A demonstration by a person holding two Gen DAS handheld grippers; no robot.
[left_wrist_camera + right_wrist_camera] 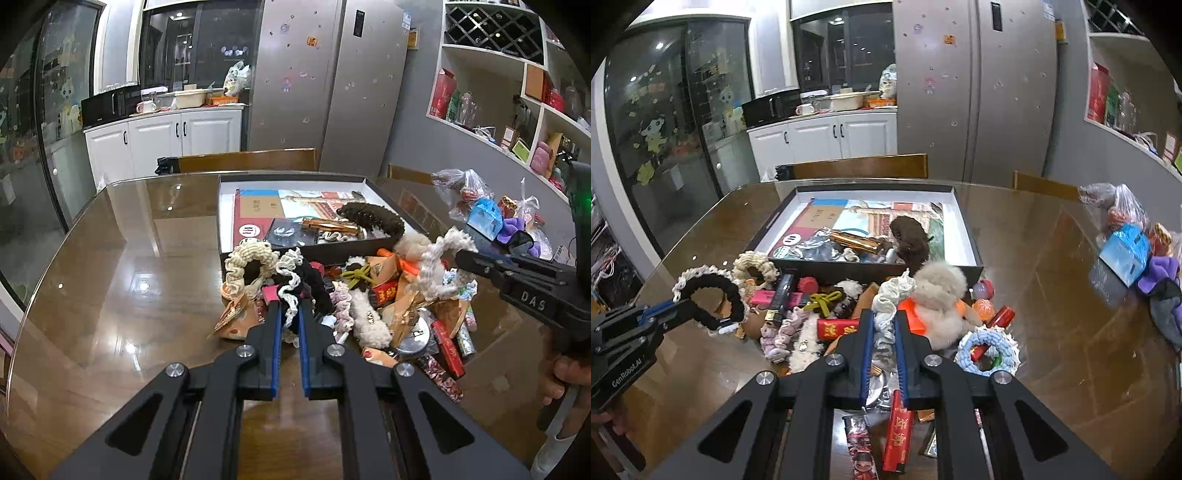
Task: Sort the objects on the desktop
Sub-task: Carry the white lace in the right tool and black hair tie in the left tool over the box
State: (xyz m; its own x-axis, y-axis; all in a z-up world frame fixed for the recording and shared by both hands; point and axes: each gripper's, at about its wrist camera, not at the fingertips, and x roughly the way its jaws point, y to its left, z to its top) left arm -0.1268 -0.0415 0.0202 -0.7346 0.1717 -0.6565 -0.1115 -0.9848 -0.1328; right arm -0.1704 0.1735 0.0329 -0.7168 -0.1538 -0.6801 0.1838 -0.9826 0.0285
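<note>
Glass-topped wooden desk (110, 266), pile of small items heaped against the near wall of an open black box (964, 221).

Far left: bare glass, reflections only.

Left gripper (290, 306): jaws clamped on a black scrunchie with white crochet trim (713, 295). In the right wrist view the scrunchie hangs as a loop from the jaw tips, raised off the desk, left of the pile. A cream knitted scrunchie (245, 266) lies at the left end of the pile, by the box corner.

Centre: box holds a printed card, a copper-coloured tube (330, 225) and a dark brown fuzzy hair piece (910, 240). In the pile below it: an olive knotted bow (827, 301), red packets, a white fleecy clip (369, 321).

Right gripper (884, 321): jaws clamped on a white crochet scrunchie (439, 262); left wrist view shows it held up as a ring, above the right part of the pile. A beige pompom (940, 295) sits just right of it, a pale blue and white scrunchie (988, 349) further right.

Far right: plastic bags, a blue carton (1124, 254), purple cloth (1158, 273), well apart from the pile.
</note>
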